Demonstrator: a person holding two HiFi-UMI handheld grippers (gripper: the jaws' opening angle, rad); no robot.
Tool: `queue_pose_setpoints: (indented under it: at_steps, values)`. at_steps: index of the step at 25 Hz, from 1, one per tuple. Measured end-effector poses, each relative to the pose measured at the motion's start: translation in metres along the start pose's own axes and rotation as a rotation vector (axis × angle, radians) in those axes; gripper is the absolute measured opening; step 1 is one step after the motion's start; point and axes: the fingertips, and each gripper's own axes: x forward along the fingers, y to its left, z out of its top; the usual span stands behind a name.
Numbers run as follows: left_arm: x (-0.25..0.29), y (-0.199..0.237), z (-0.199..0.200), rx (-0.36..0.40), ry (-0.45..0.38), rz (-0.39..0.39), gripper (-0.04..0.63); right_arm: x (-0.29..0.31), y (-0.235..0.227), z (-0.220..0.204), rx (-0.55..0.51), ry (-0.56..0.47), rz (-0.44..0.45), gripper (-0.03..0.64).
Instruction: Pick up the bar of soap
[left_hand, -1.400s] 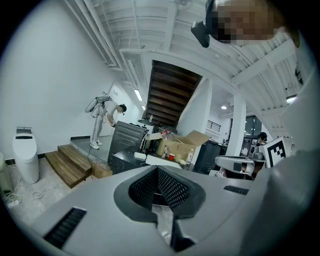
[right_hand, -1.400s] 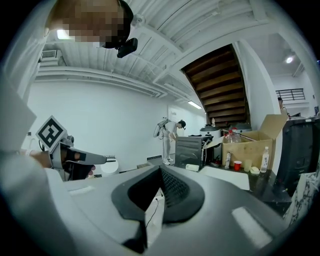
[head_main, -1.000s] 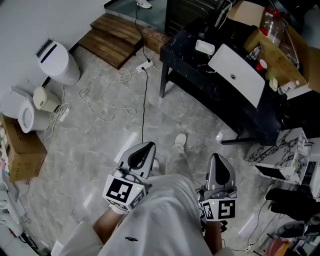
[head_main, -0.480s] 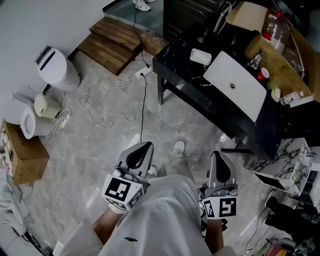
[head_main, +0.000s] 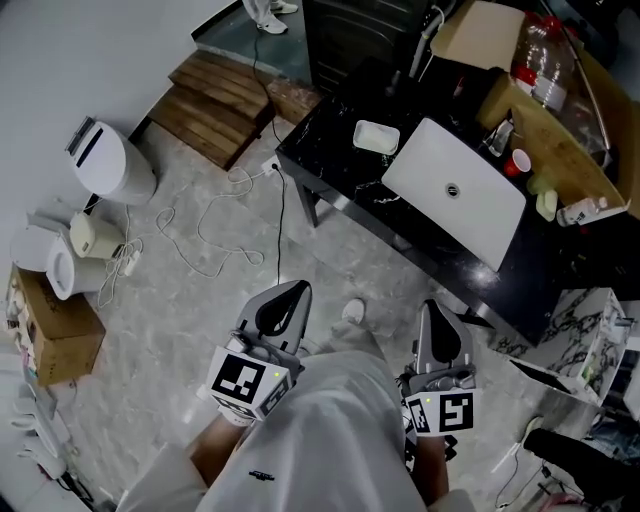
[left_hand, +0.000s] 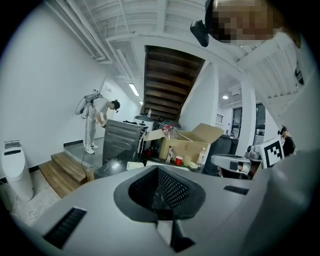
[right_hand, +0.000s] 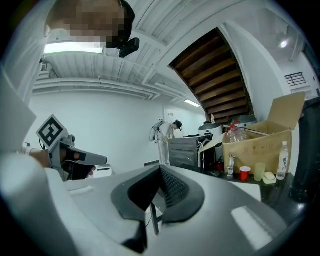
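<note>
A pale rounded bar that looks like the soap (head_main: 546, 205) lies on the black table (head_main: 330, 150), at its right end beside a red cup (head_main: 517, 161). It also shows far off as the pale bar (right_hand: 270, 177) in the right gripper view. My left gripper (head_main: 288, 297) and right gripper (head_main: 438, 318) are held close to my body over the floor, well short of the table. Both are shut with nothing in them. The left gripper (left_hand: 159, 172) and the right gripper (right_hand: 160, 173) show their jaws pressed together, pointing toward the table.
A white sink basin (head_main: 455, 190) and a white dish (head_main: 376, 136) sit on the table, with an open cardboard box (head_main: 560, 130) behind. Cables (head_main: 215, 225) trail over the marble floor. Wooden steps (head_main: 220, 95), white appliances (head_main: 110, 160) and a carton (head_main: 55, 320) stand at left. A person (left_hand: 97, 125) stands far off.
The table and sink have slid lower and leftward in the head view as I come nearer. Both grippers stay shut and keep their place against my body.
</note>
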Motion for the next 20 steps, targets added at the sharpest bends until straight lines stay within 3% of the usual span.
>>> queue_pose_setpoints:
  at_steps: [7,20]
  values:
    - [0.053,-0.010,0.012,0.003,-0.001,0.041,0.008,0.030,-0.054,-0.003,0.040,0.000,0.036,0.009]
    - [0.083,-0.015,0.008,-0.032,0.024,0.118,0.008,0.057,-0.083,-0.011,0.072,0.024,0.125,0.009]
